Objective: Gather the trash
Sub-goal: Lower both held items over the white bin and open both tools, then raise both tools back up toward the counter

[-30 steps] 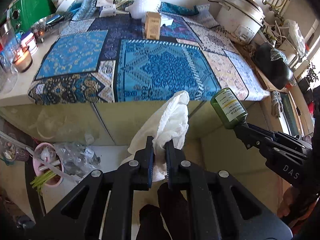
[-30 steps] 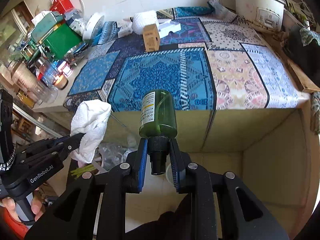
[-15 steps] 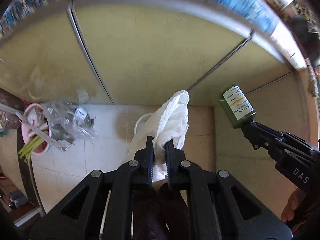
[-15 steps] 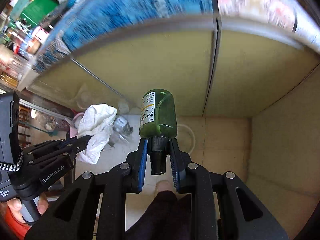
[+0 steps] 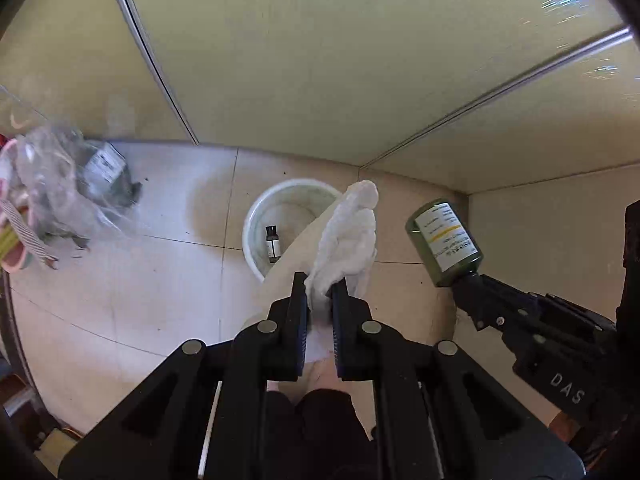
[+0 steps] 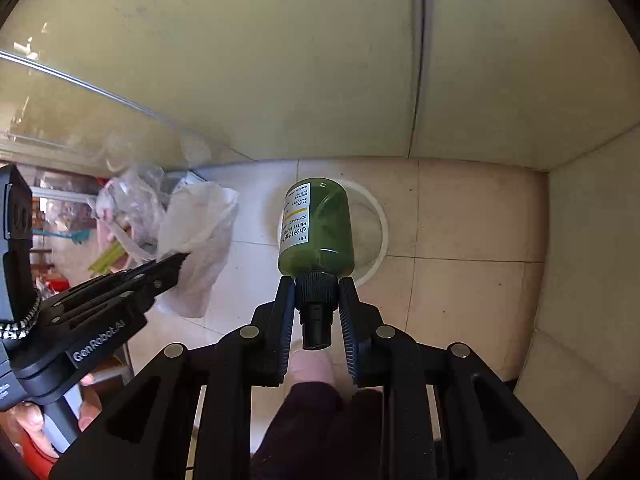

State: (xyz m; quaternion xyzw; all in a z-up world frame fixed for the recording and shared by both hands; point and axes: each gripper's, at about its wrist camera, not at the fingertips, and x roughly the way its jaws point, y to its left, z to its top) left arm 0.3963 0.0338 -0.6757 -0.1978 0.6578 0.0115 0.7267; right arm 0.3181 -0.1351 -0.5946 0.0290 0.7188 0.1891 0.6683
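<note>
My left gripper (image 5: 319, 288) is shut on a crumpled white tissue (image 5: 352, 236) and holds it just above the near right rim of a white round bin (image 5: 256, 216) on the floor. A small dark bottle (image 5: 272, 243) lies inside the bin. My right gripper (image 6: 317, 286) is shut on the black neck of a green bottle (image 6: 320, 228) with a white label, held above the bin (image 6: 380, 228). The green bottle (image 5: 444, 246) shows right of the tissue in the left wrist view. The tissue (image 6: 196, 236) and left gripper (image 6: 172, 262) show at left in the right wrist view.
Pale yellow cabinet doors (image 5: 320, 60) with metal trim rise behind the bin. A clear plastic bag (image 5: 60, 188) with clutter lies on the tiled floor (image 5: 140, 280) at left. A cabinet side wall (image 6: 592, 240) stands at right.
Both grippers have tipped down from the tabletop to the floor. The white bin has come into view below them. Each still holds its item.
</note>
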